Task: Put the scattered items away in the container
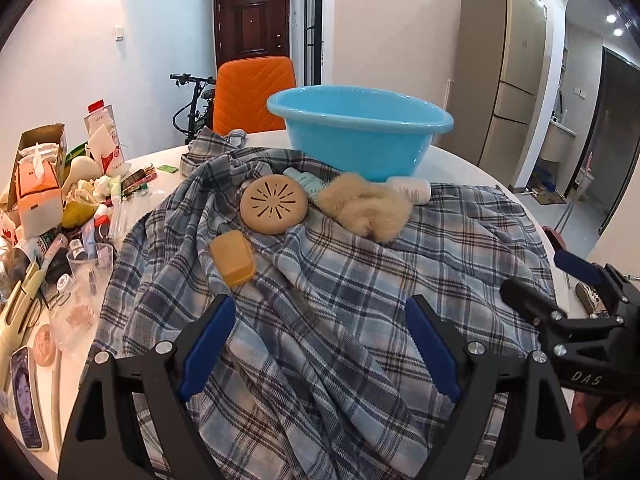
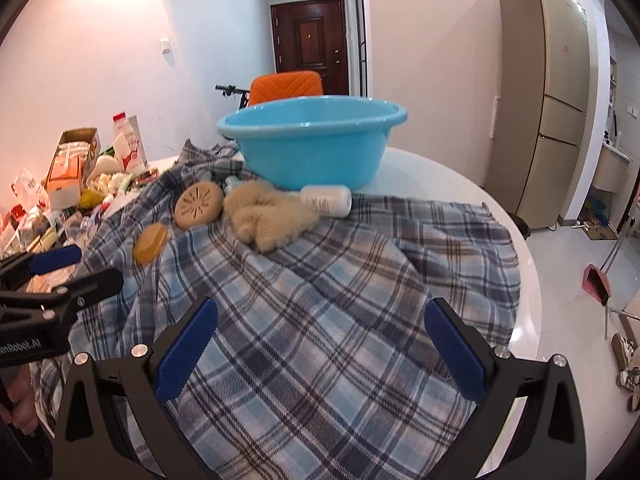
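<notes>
A light blue basin (image 1: 360,136) (image 2: 312,148) stands at the far side of a plaid cloth (image 1: 340,280) (image 2: 320,300). In front of it on the cloth lie a round tan disc with slots (image 1: 274,204) (image 2: 199,205), an amber soap bar (image 1: 233,258) (image 2: 150,243), a beige furry piece (image 1: 366,208) (image 2: 266,214), a white bottle on its side (image 1: 412,189) (image 2: 327,199) and a pale tube (image 1: 306,181). My left gripper (image 1: 320,320) hangs open over the near cloth, empty. My right gripper (image 2: 320,324) is open wide, also empty, and shows at the right edge of the left wrist view (image 1: 560,280).
A heap of clutter covers the table's left side: a tissue box (image 1: 40,196), a milk carton (image 1: 105,136) (image 2: 128,144), tubes, clear cups (image 1: 90,264) and a phone (image 1: 26,396). An orange chair (image 1: 254,92) (image 2: 286,86) stands behind the table. The white round table edge (image 2: 520,240) curves at right.
</notes>
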### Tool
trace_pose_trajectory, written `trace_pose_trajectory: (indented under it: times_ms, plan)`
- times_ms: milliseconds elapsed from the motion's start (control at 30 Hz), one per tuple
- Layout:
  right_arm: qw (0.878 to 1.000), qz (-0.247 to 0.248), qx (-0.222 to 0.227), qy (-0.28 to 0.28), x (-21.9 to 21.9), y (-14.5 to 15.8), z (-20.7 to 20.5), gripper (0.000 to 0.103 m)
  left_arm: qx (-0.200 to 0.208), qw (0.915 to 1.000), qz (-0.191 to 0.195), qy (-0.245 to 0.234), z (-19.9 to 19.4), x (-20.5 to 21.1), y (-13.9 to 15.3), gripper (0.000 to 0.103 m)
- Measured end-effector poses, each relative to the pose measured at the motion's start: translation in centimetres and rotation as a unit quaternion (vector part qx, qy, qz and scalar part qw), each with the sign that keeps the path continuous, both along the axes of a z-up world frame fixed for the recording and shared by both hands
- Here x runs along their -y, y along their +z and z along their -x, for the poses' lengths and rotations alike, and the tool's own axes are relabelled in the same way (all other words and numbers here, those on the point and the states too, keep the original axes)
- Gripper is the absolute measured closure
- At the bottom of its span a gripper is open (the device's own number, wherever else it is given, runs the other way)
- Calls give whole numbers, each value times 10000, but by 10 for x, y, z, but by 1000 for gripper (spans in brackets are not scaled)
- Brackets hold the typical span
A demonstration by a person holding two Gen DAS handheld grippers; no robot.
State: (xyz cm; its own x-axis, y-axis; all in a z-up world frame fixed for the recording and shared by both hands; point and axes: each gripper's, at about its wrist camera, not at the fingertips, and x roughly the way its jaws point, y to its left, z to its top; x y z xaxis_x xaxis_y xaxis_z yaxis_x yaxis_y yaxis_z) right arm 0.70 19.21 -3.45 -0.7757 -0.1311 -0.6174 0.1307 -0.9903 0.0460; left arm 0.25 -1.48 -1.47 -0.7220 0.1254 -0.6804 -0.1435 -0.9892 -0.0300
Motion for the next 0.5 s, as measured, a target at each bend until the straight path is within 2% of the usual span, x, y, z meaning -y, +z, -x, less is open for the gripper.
trace_pose_trajectory:
  times_ms: [167,367,500]
  plan:
    - [9999,-9,139,-51,-2,-11,-2,0,75,9997,-195,130,-4,4,-3,15]
    - [9993,173,292,-164,-9,-23,-4,0,235,9993,-246,177,-7,4,-13,15]
    - [9991,116,383,-168,-12,-27,-5,0,287,9990,-306,181,-7,3,-17,15]
